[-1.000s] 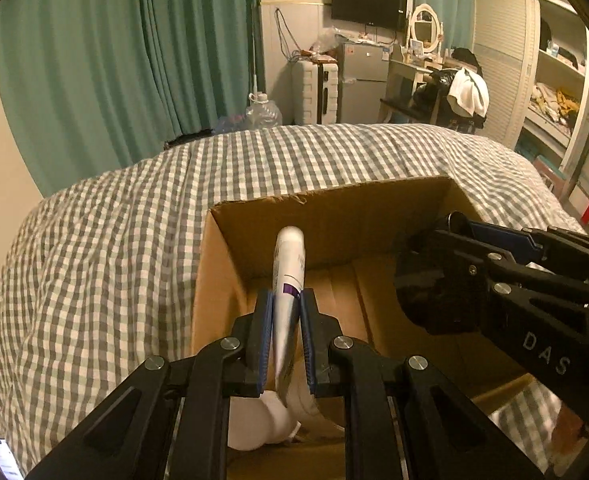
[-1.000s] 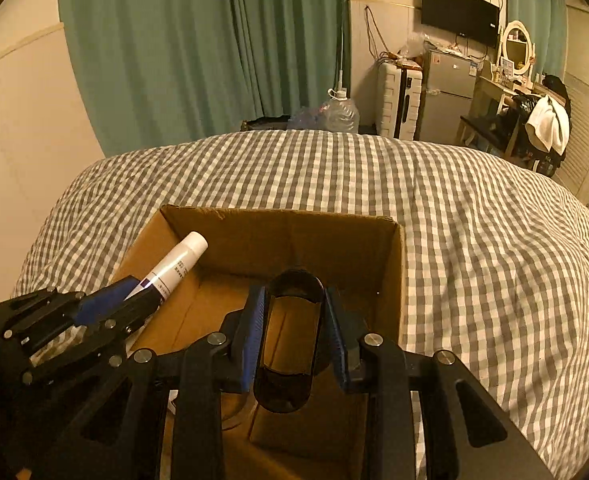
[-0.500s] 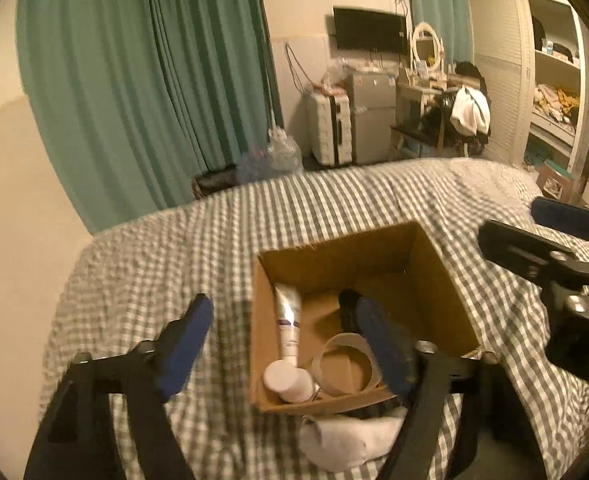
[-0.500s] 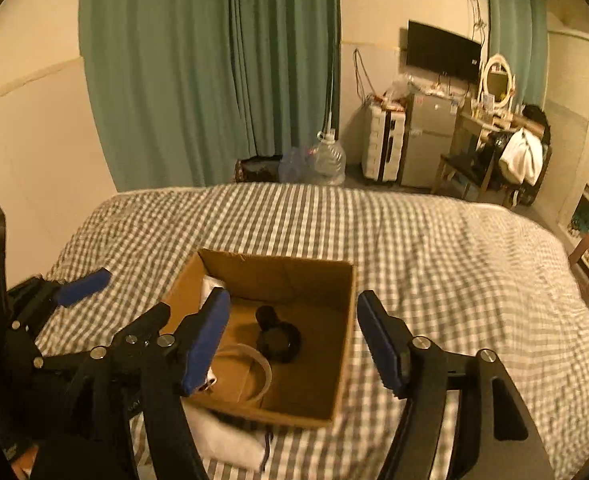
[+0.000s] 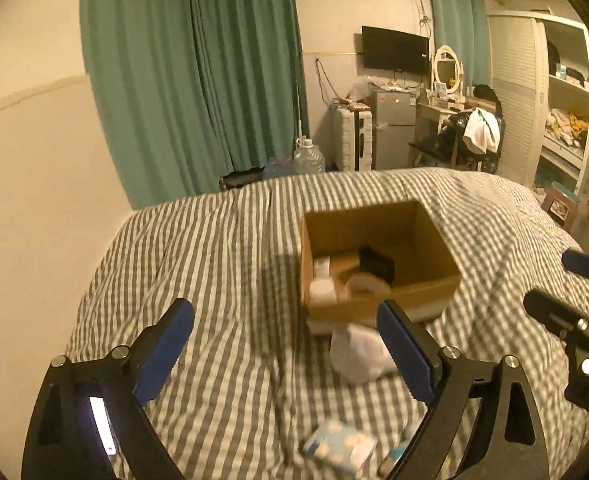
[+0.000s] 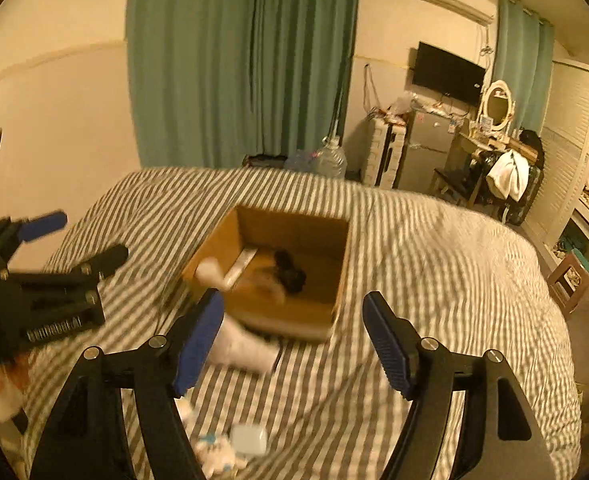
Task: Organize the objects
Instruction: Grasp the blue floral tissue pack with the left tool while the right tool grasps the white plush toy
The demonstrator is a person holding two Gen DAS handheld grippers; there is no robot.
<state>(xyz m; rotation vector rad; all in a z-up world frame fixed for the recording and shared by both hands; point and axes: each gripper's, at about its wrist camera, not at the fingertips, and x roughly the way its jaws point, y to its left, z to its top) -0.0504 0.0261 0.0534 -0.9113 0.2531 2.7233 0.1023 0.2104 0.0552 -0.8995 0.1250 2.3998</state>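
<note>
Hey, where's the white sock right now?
The white sock lies on the checked bedspread against the near outside wall of the cardboard box, not in it; the right wrist view shows it at the box's near-left corner.

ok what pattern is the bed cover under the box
Green-and-white checks on the bed cover, blurred into stripes here; the left wrist view shows it best.

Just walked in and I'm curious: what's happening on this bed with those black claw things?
A person is tidying small items into an open brown cardboard box on the grey-and-white checked bedspread. Both handheld tools, the left gripper and right gripper, are open and empty, held back from the box. Inside lie a white tube, a black item and others. A white bundle and a pale blue packet lie outside the box.
</note>
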